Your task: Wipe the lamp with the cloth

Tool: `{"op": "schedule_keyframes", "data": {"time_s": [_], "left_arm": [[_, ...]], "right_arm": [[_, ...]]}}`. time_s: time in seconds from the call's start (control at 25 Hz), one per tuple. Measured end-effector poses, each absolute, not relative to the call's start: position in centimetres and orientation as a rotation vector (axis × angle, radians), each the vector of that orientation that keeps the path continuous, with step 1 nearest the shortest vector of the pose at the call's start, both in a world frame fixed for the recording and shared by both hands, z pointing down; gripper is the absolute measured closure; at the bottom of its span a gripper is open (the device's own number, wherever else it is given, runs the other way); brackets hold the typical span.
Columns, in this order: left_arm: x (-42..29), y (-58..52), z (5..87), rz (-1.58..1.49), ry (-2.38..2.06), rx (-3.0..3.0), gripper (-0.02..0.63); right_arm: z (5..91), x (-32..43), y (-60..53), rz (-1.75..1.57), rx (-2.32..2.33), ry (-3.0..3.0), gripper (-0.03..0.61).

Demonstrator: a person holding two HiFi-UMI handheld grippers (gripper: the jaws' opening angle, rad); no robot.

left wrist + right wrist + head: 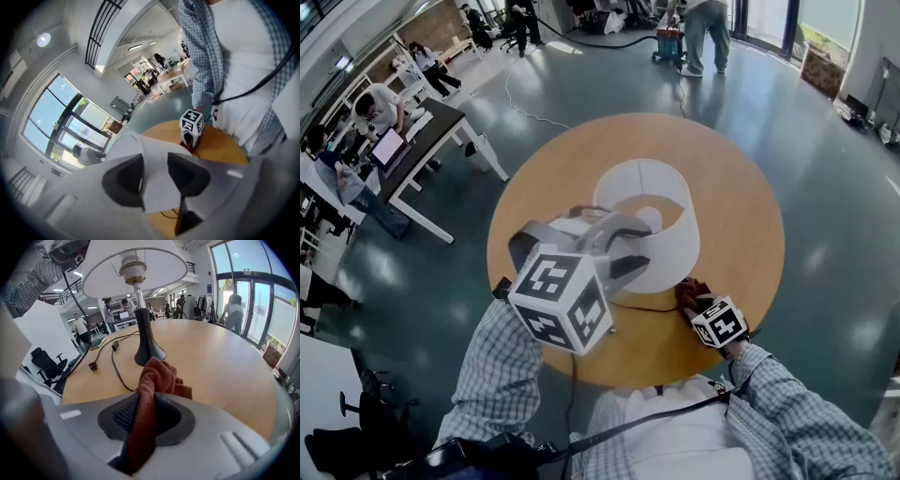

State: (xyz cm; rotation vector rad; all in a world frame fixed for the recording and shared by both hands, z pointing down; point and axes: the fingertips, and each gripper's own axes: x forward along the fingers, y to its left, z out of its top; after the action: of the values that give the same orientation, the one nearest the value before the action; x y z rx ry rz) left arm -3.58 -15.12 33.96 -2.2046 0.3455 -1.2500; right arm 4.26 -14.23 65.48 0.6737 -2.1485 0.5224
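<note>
A white lamp shade (670,246) stands on a round wooden table (741,216). My left gripper (633,249) reaches over the shade's near rim. In the left gripper view the shade (155,161) fills the wide gap between the jaws of that gripper (154,177), and I see no pad pressing on it. My right gripper (688,294) is low over the table's front right, shut on a rust-red cloth (157,380) that bunches out beyond the jaws. Ahead of the cloth stands the lamp's dark base (149,353) under the shade (133,263).
The lamp's black cord (115,363) and its switch lie on the table left of the base. A dark desk (427,141) with seated people stands at the far left. Another person (705,33) stands at the back, and an office chair (356,412) at lower left.
</note>
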Motion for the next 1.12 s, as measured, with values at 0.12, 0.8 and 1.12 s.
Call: {"op": "schedule_keyframes", "data": {"time_s": [0.12,0.8,1.12], "left_arm": [[-3.7,-15.2,33.9,-1.22,0.372,-2.213,0.442],[-7.0,-14.4,28.7,-0.704,0.817,-2.448,0.334],[-13.1,-12.5,29.7,-0.437,1.196,-2.602,0.447]], "right_arm": [[65.3,4.0,-14.3,0.523,0.686,-2.146,0.477],[62.8,4.0,-14.8,0.587,0.716,-2.25,0.261],[59.0,6.5,-17.3,0.547,0.879,-2.339,0.399]]}}
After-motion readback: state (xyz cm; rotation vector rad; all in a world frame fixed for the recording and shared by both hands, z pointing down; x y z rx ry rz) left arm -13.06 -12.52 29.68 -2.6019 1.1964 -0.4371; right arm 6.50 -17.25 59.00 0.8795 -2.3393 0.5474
